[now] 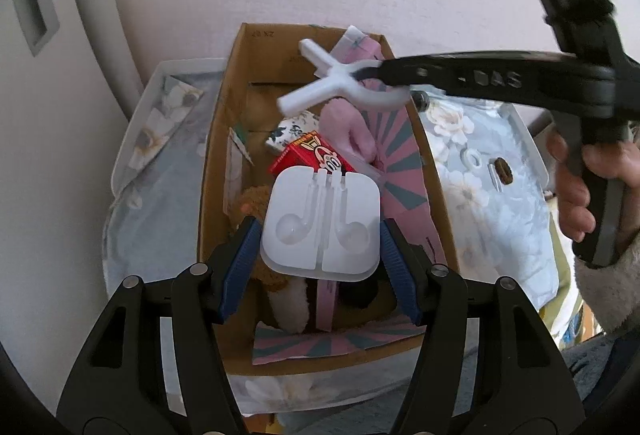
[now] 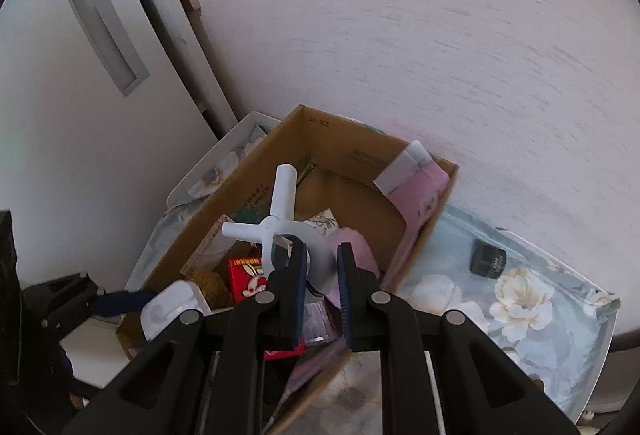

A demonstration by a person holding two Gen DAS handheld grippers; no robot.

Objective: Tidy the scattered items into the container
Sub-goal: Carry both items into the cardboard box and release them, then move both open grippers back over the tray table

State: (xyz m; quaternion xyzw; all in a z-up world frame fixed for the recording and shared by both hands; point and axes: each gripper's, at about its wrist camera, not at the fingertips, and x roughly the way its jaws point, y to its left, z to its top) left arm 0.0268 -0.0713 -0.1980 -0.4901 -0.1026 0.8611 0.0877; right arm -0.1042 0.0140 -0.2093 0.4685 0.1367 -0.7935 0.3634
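The left gripper [image 1: 320, 235] was closed on a white earphone case [image 1: 320, 221], its blue pads [image 1: 244, 255] pressing the two sides, long axis pointing away from the camera, above the cardboard box [image 1: 218, 155]. The right gripper [image 2: 322, 267], jaws narrowly apart, held a white cross-shaped plastic piece [image 2: 276, 223] by its curved part, over the same box; one arm pointed up. A small dark object [image 2: 487, 258] lay on the floral cloth [image 2: 540, 315].
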